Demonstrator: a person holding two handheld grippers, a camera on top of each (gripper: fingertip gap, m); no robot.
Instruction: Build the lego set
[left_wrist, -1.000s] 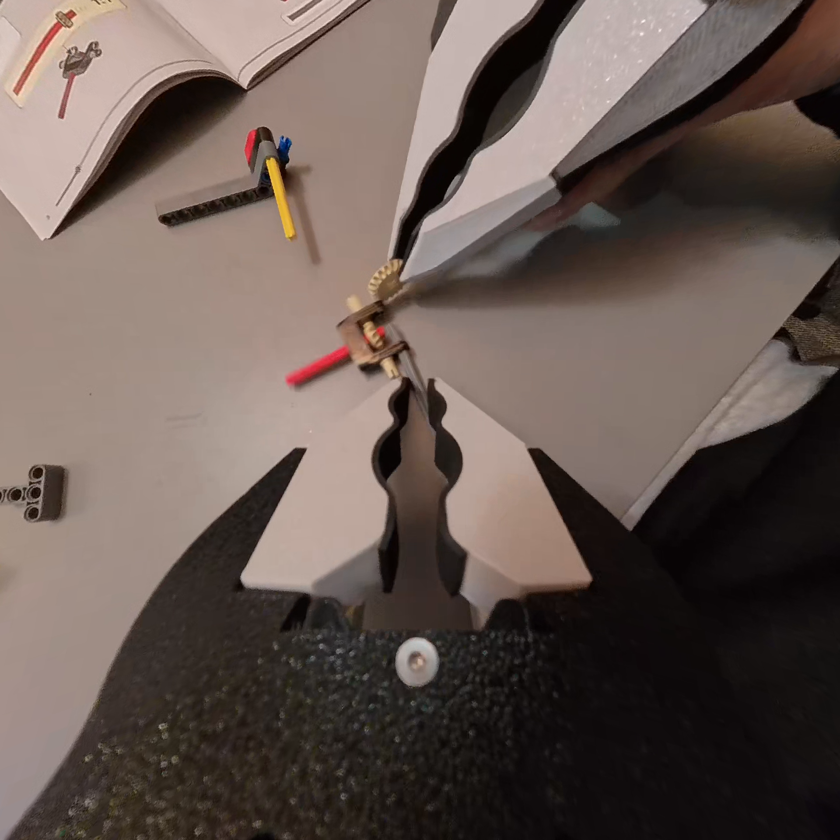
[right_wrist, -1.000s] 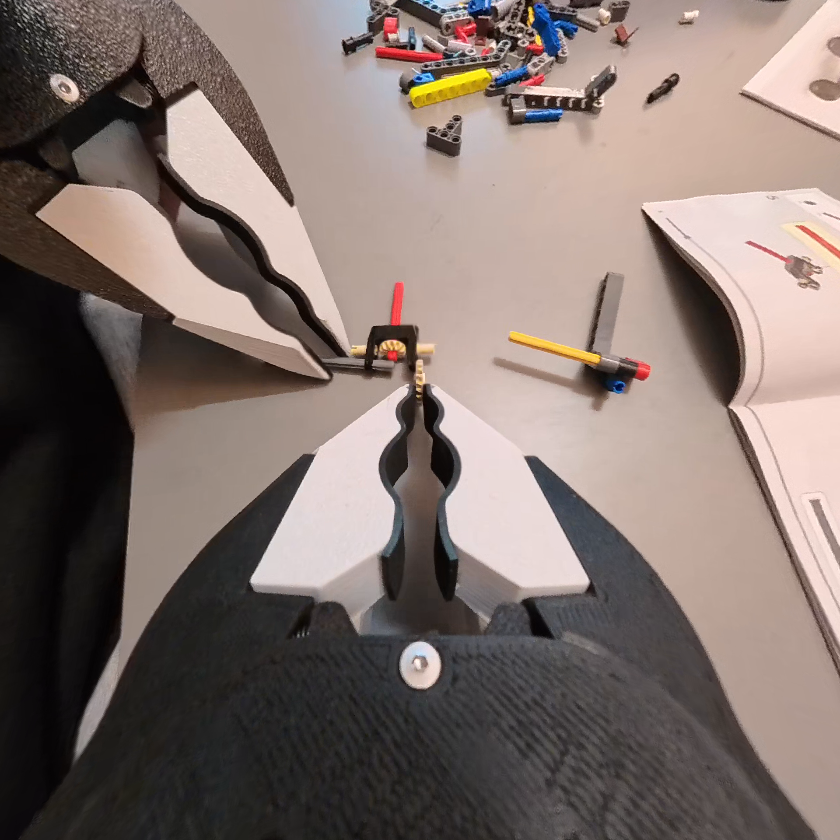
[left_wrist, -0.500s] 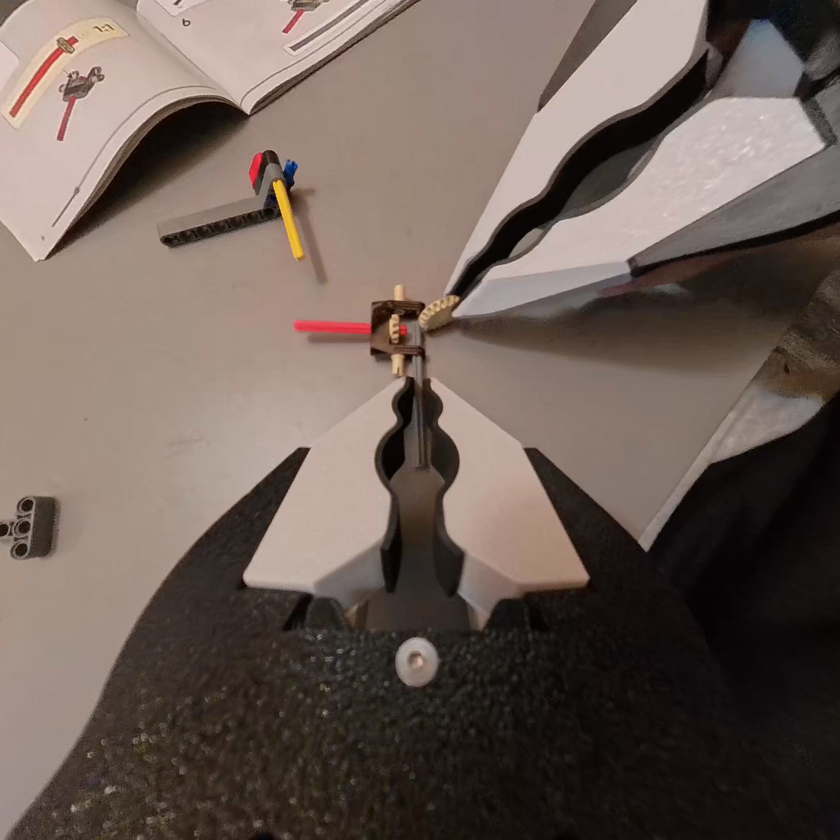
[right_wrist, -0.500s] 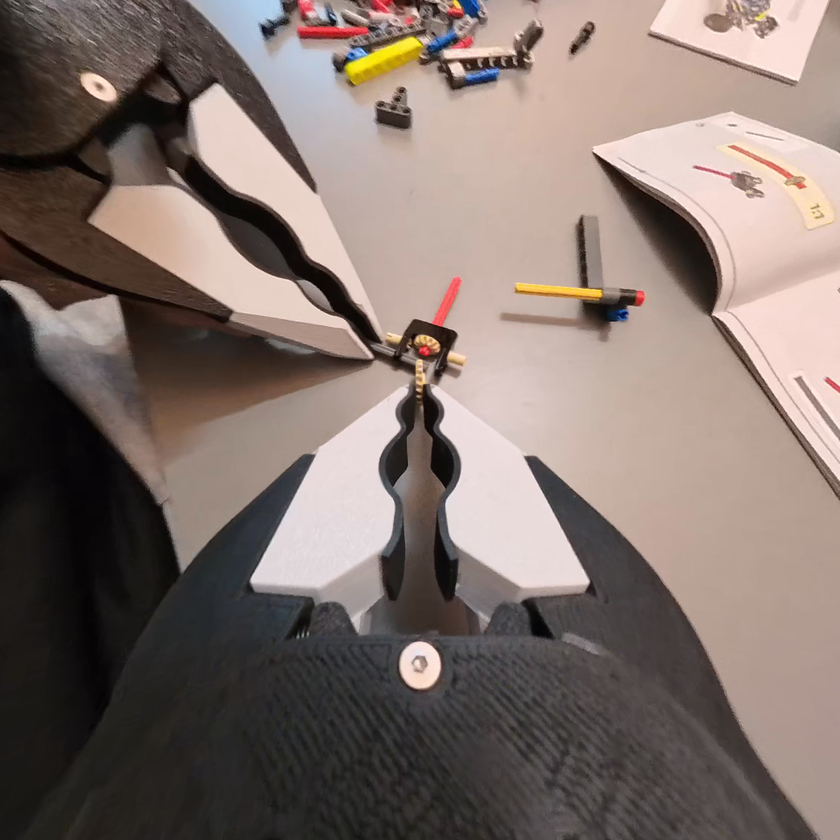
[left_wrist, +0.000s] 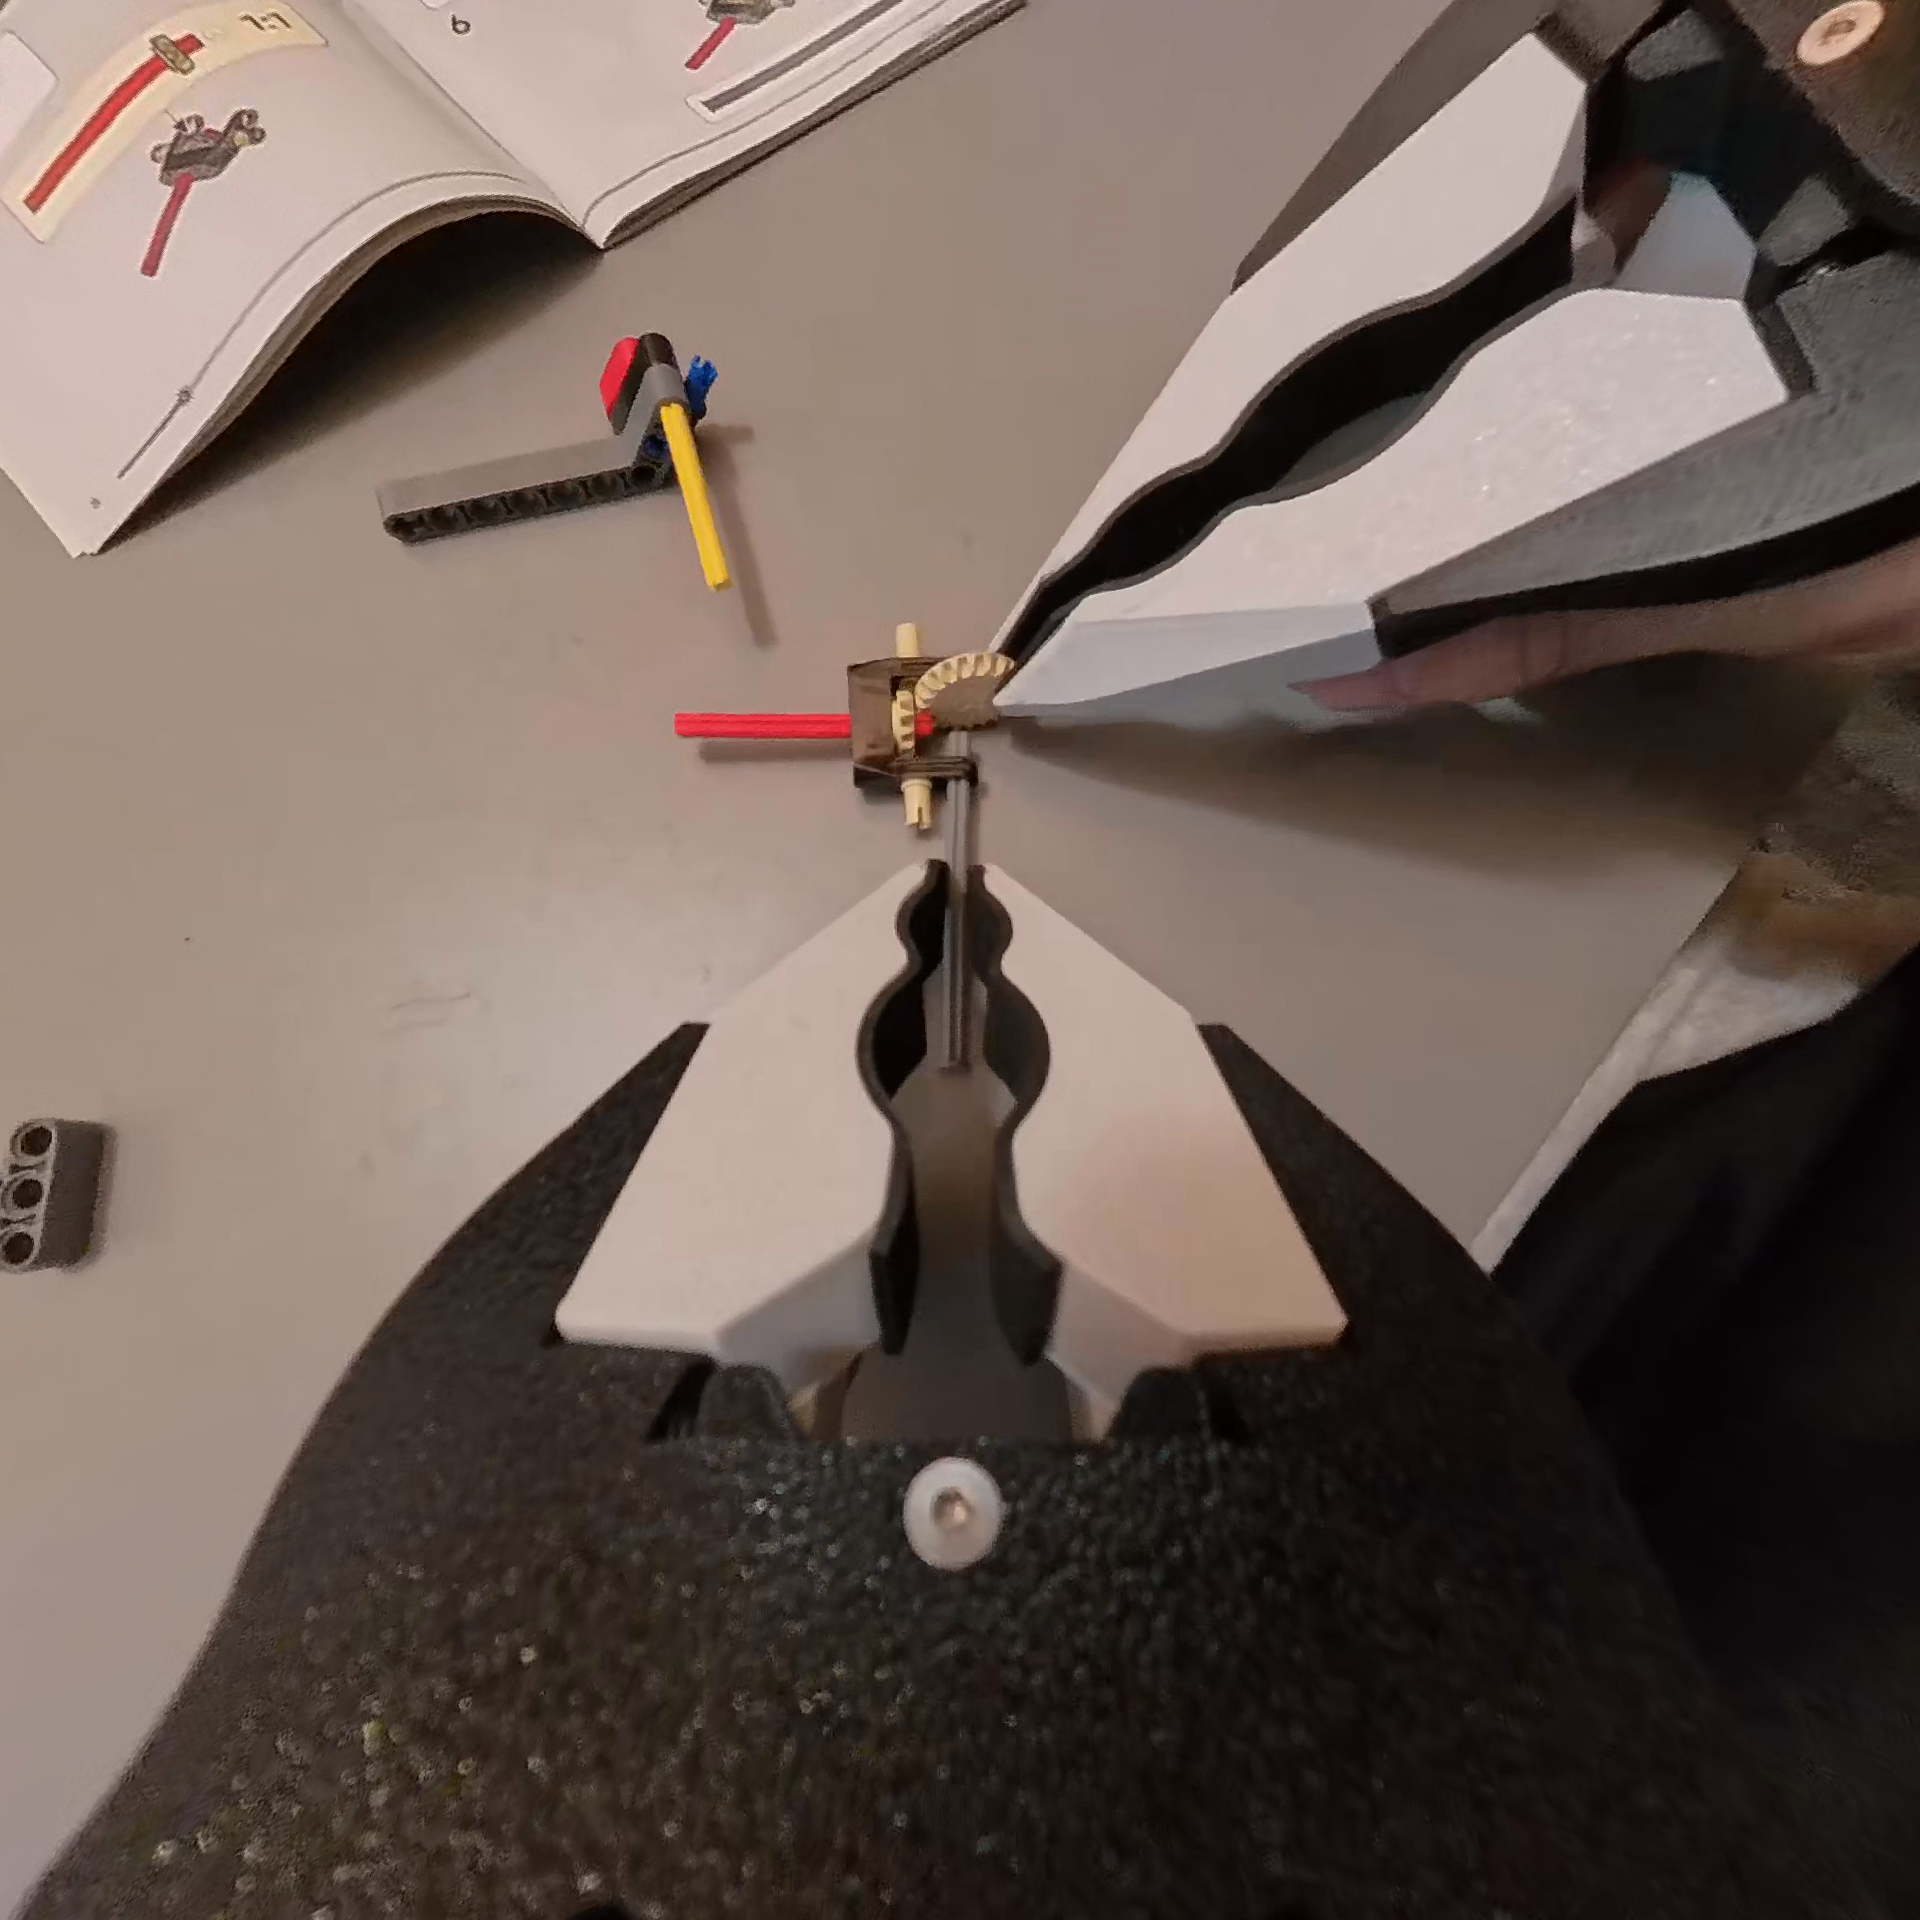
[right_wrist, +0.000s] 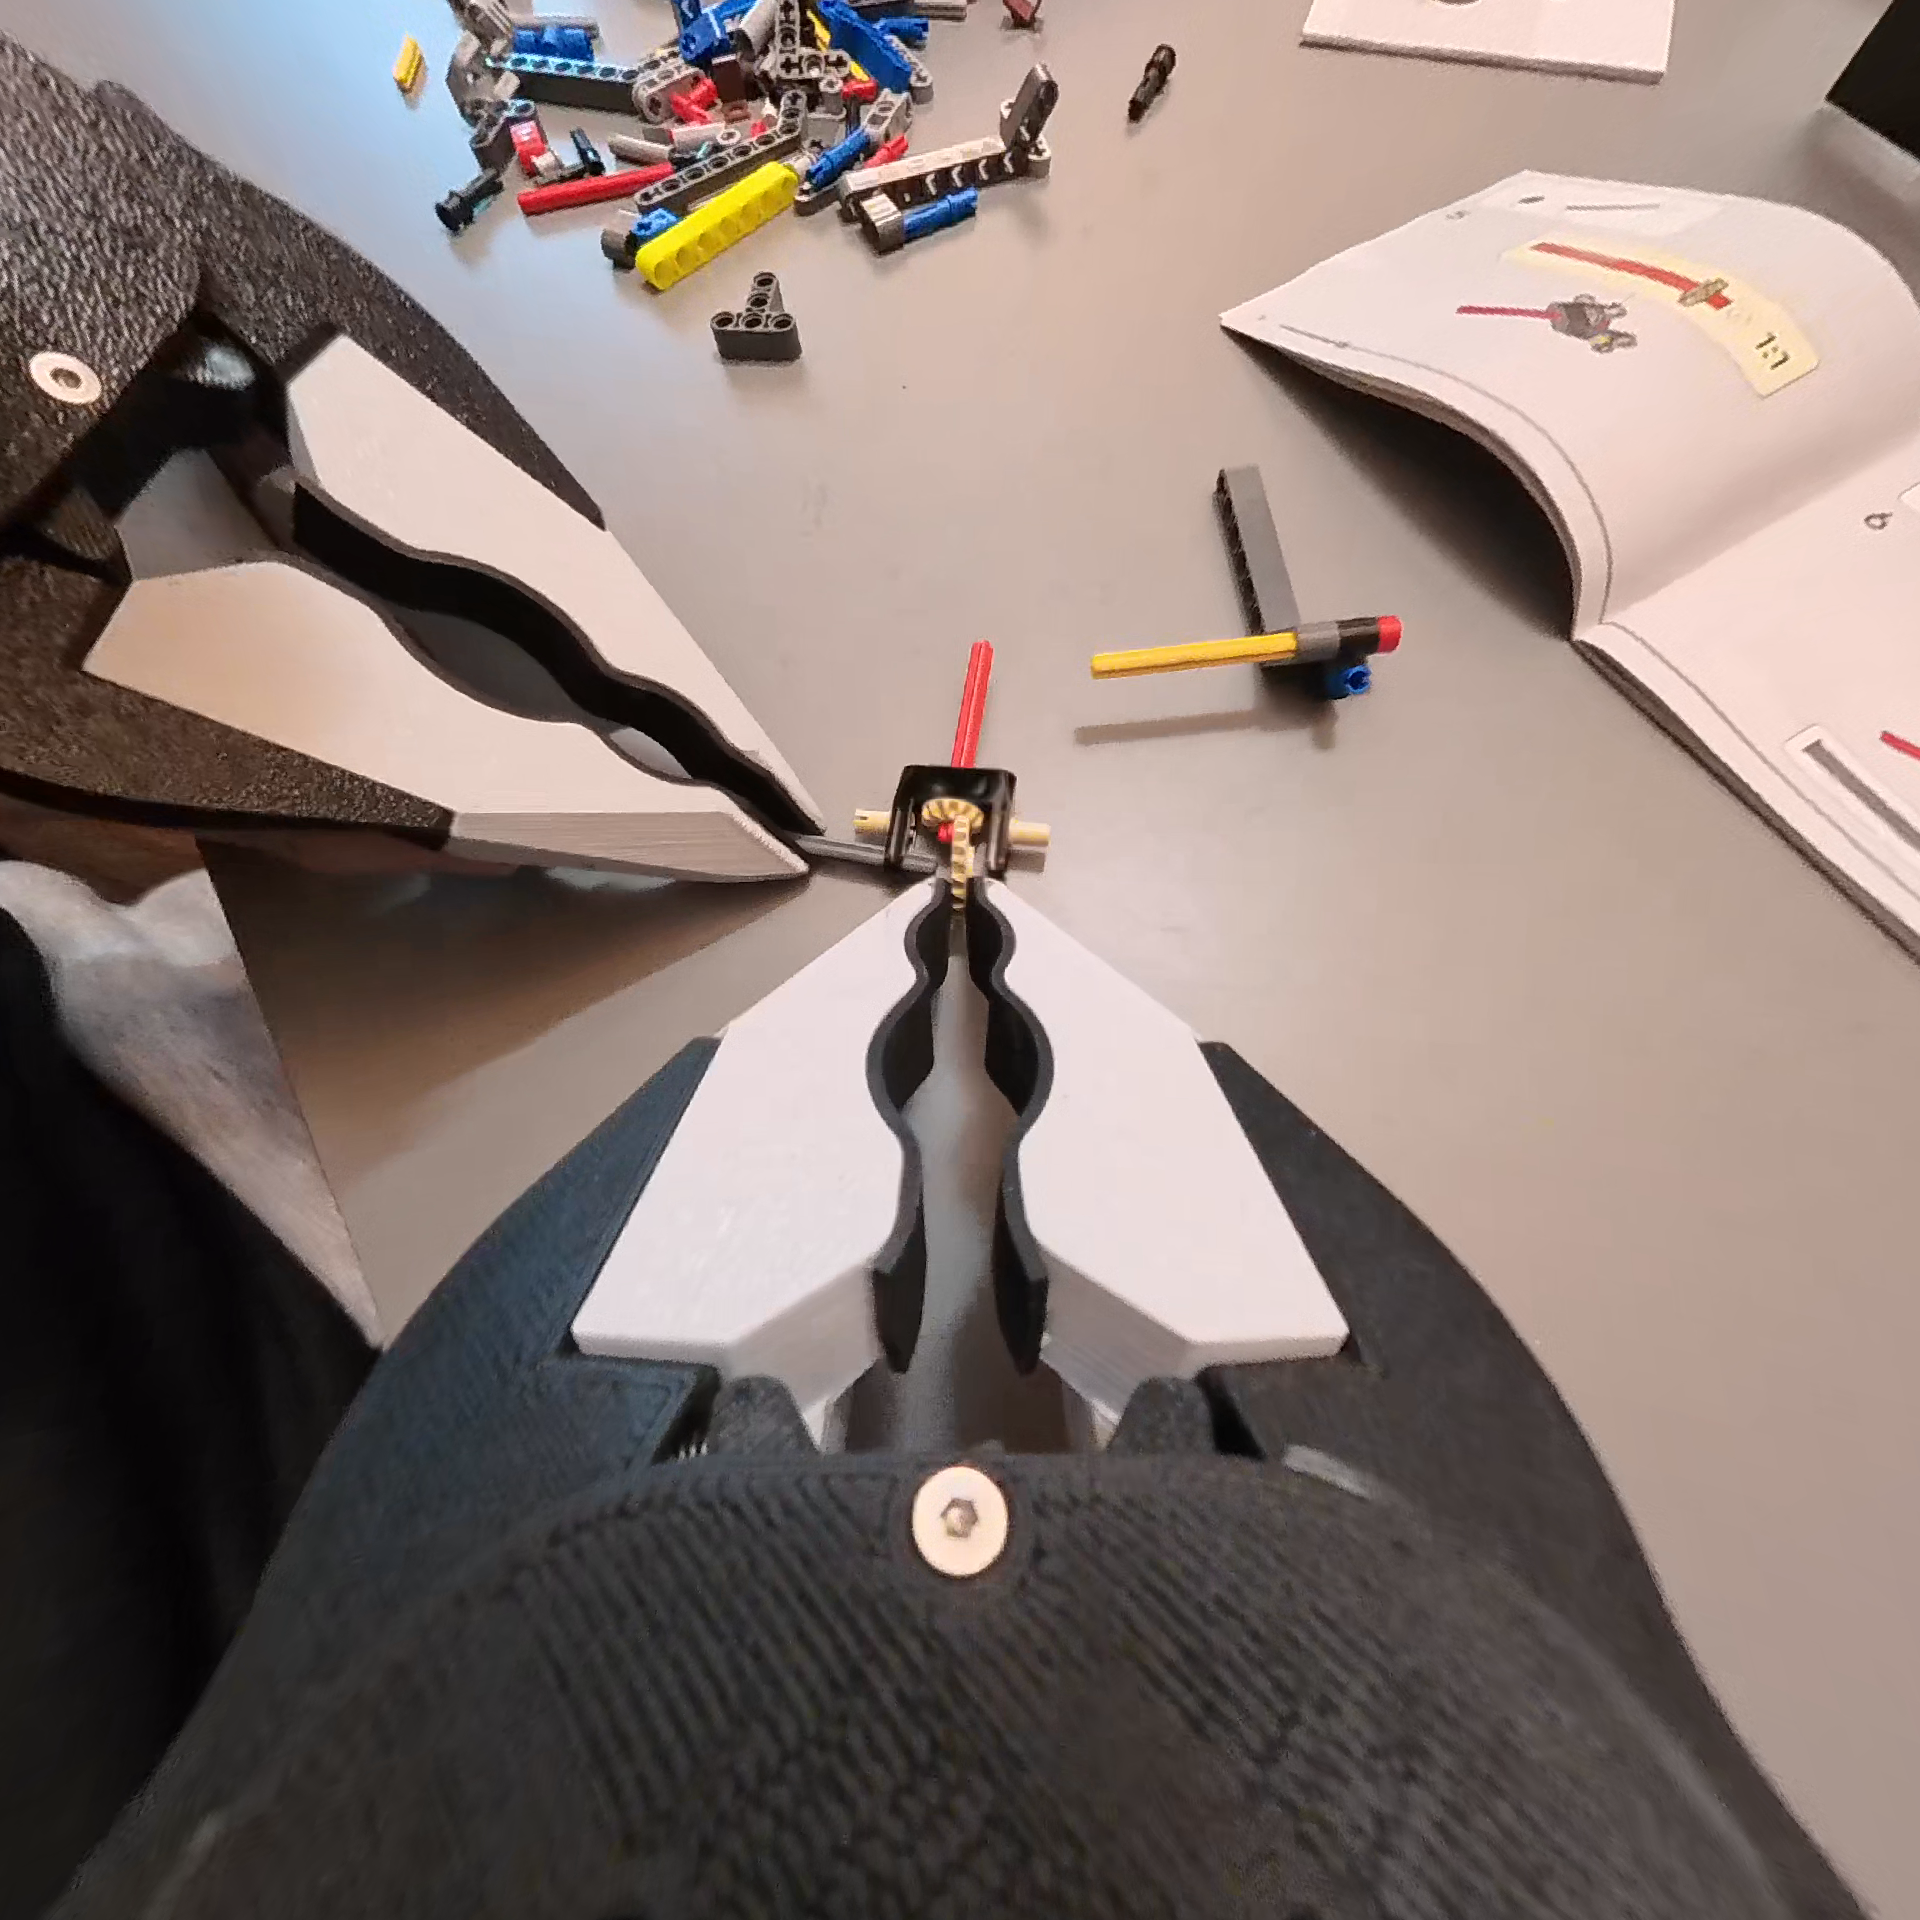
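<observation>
Lego gear assembly (left_wrist: 902, 717) sits just above the grey table (left_wrist: 312, 935), pinched between both tools: the left gripper (left_wrist: 961, 883) is closed on a thin dark grey axle (left_wrist: 961, 935) that runs from its tips into the black frame, and the right gripper (right_wrist: 961, 894) is closed on a tan bevel gear (right_wrist: 961, 847), pressing it in beside a second tan gear on the cream cross-pin. A red axle (right_wrist: 974, 701) sticks out the far side of the frame. Beyond lie a finished grey beam with a yellow axle (right_wrist: 1195, 657), the open instruction booklet (right_wrist: 1662, 436), a lone dark grey connector (left_wrist: 47, 1195), and the heap of loose parts (right_wrist: 727, 125) well apart at the far end. To my eye the risk is in the mesh: if the gear goes in crooked, the teeth could jam or the gear could pop out of those tips, and a hard push could twist the frame on the thin axle, which is the only thing the left tool holds.
</observation>
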